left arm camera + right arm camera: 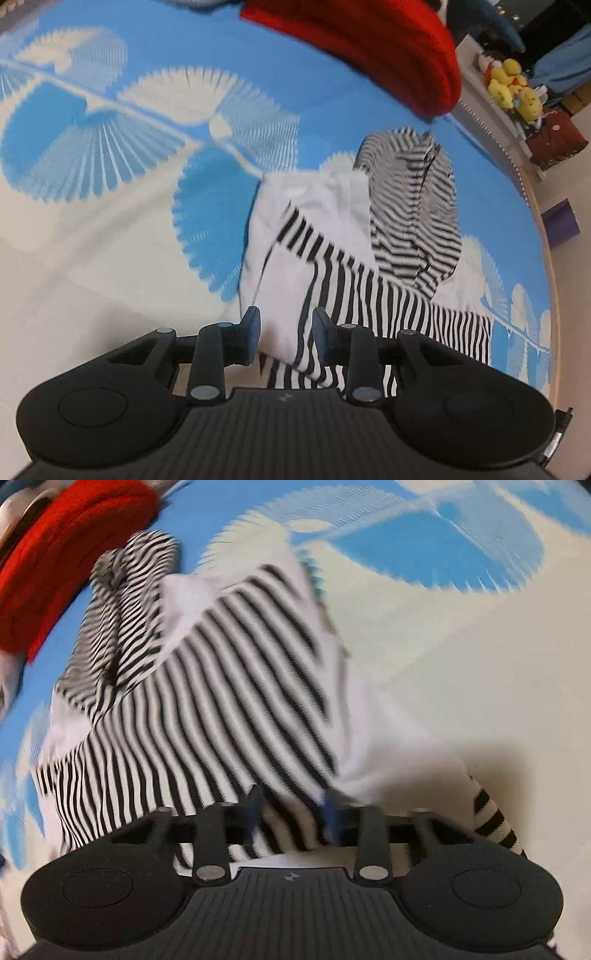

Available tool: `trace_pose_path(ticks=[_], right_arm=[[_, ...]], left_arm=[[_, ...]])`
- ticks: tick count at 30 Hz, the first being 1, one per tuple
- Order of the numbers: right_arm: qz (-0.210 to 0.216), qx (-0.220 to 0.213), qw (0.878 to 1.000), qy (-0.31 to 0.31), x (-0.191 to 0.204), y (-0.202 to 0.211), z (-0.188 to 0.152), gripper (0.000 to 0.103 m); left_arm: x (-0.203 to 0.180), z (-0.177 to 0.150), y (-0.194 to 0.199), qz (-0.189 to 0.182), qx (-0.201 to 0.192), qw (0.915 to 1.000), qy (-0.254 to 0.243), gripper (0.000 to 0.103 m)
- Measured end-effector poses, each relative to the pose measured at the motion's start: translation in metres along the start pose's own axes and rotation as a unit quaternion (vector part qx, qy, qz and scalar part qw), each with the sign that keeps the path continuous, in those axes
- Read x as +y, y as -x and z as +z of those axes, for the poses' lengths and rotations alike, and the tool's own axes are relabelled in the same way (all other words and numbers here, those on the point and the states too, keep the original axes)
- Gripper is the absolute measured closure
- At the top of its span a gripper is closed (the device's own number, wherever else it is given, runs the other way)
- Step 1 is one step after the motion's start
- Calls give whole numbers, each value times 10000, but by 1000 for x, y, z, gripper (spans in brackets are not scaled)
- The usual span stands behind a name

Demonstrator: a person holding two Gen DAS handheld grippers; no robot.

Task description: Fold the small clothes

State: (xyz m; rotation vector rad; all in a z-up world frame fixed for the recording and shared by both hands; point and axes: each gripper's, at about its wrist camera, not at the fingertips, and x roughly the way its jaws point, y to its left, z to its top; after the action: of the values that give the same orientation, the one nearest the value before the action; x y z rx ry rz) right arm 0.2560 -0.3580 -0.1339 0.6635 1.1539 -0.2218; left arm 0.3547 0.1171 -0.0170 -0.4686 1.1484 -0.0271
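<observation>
The striped garment (354, 266) lies crumpled on the blue-and-white bedsheet (110, 155), with a red garment (369, 48) at about one o'clock beyond it. It looks light, soft and floppy, best taken at an edge or hem. The left gripper (286, 332) stands spread above its near edge; the right gripper (291, 812) likewise, pinching nothing. No readable writing

striped garment (332, 266) lies on the bedspread (110, 221), knit item (369, 48) behind it.
</observation>
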Motion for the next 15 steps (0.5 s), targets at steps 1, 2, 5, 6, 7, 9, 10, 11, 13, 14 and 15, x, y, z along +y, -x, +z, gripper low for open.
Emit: trace_pose_path(ticks=[1,2,5,6,7,9,10,11,13,14,15], right_arm=[[87,15,9999,-88,-3,3,1,71],[78,-5,9999,-72,-2,7,2,71],[-105,-398,9987,311,8,25,6,62],[-91,-531,9976,429,12,32,6,61],[-39,-595,9970,494,15,37,9,61],[62,-649,9962,576,16,38,18,60],[94,-668,9959,611,16,41,19,60],[128,-678,9955,650,18,42,20,59],[185,-682,9949,723,22,41,23,59],[200,-681,9945,764,22,44,23,59],[204,-677,9943,801,23,45,23,59]], left_arm=[[1,-1,-7,15,80,10000,50,69],[2,-2,-13,37,142,9998,101,69],[4,-6,-33,172,306,9991,235,69],[4,-7,-38,212,354,9988,272,69],[5,-8,-43,259,390,9985,299,69],[6,-10,-51,389,449,9977,340,69],[6,-11,-55,457,470,9972,359,69],[7,-11,-57,506,476,9969,364,69],[7,-12,-61,569,491,9965,356,70],[7,-12,-63,574,503,9965,353,71],[6,-13,-64,567,503,9965,340,73]])
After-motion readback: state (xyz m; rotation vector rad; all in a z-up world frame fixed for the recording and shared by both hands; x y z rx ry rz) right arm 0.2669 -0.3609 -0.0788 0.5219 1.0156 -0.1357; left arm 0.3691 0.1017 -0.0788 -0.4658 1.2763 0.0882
